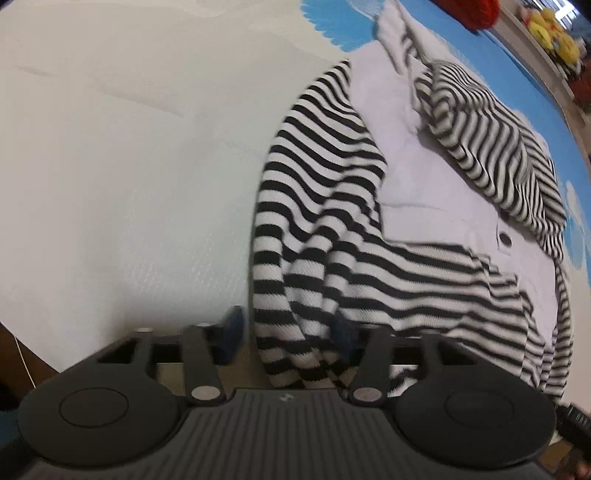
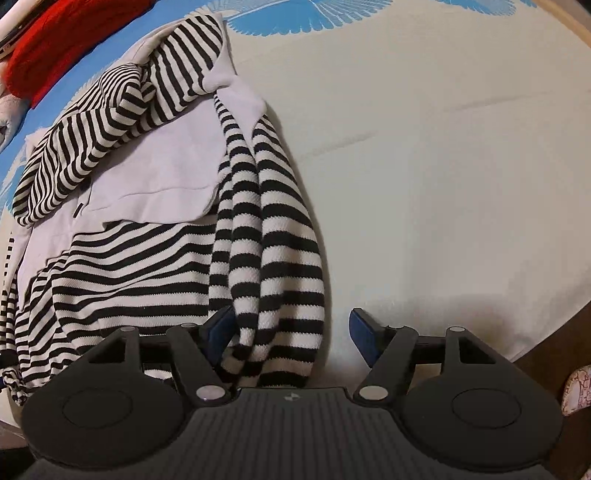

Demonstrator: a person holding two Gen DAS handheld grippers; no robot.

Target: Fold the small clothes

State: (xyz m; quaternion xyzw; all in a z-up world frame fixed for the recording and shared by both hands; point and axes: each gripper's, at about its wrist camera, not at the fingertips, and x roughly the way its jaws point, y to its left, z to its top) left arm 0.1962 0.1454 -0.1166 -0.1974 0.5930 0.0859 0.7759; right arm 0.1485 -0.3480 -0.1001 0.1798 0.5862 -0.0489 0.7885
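Note:
A small black-and-white striped top with a pale lilac front panel [image 1: 406,177] [image 2: 155,162] lies spread on a cream sheet [image 1: 129,166] [image 2: 443,166]. In the left wrist view one striped sleeve [image 1: 295,277] runs down between the fingers of my left gripper [image 1: 289,332]. Its right pad touches the cloth and a narrow gap shows at its left pad. In the right wrist view the other sleeve [image 2: 273,258] hangs between the fingers of my right gripper [image 2: 291,332], which stands open. That sleeve lies against its left pad, well clear of the right one.
The sheet has a blue feather print [image 2: 303,14] at its far end. A red garment [image 2: 55,44] [image 1: 476,13] lies beyond the top. Yellow plush toys [image 1: 554,33] sit on a shelf at the far right. The bed's near edge and dark wood [image 2: 546,354] lie close to my right gripper.

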